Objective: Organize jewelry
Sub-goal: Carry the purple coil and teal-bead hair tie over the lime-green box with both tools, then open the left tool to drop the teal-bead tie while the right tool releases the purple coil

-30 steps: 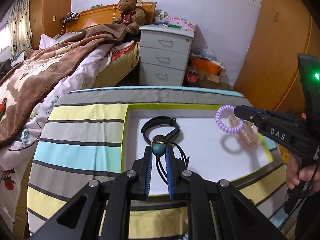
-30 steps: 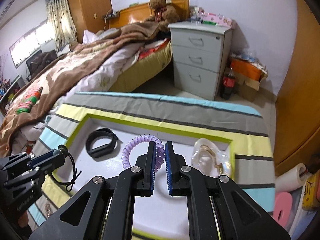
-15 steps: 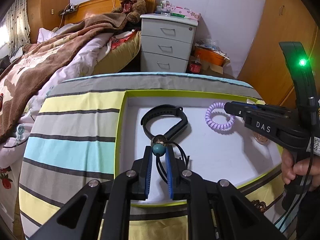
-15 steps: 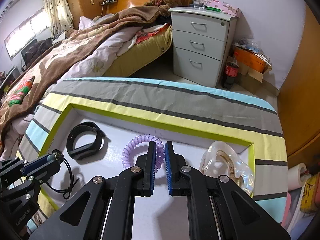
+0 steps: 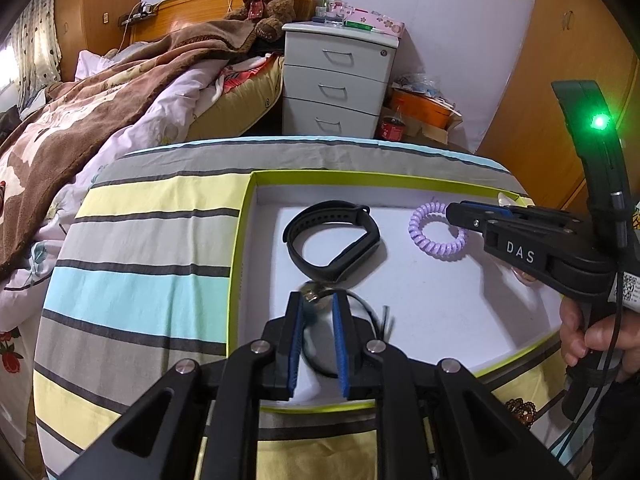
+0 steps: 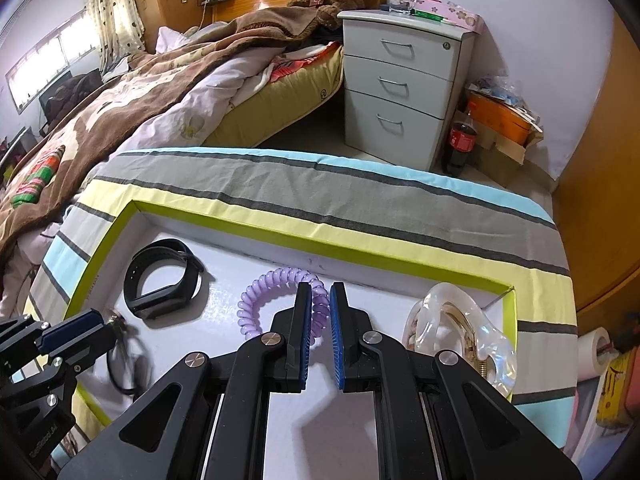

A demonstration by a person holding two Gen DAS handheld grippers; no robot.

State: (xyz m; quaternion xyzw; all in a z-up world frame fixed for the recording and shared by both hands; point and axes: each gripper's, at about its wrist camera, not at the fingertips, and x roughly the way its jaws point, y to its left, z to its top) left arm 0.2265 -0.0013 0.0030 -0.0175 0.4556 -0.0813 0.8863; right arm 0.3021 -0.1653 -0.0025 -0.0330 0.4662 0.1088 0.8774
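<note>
Both grippers sat inside the green-rimmed tray (image 6: 120,224), apparently setting pieces down apart. The left gripper (image 5: 316,300) was parted over the blurred beaded cord necklace (image 5: 314,294). The right gripper (image 6: 320,292) had its fingers slightly apart around the purple coil bracelet (image 6: 260,300); grip uncertain.

We note a lilac coil bracelet (image 6: 280,300) flat in the green-rimmed white tray (image 6: 104,248); black wristband (image 6: 162,280) left of it, clear bangles (image 6: 460,332) right, blurred black cord necklace (image 5: 360,320) nearest
</note>
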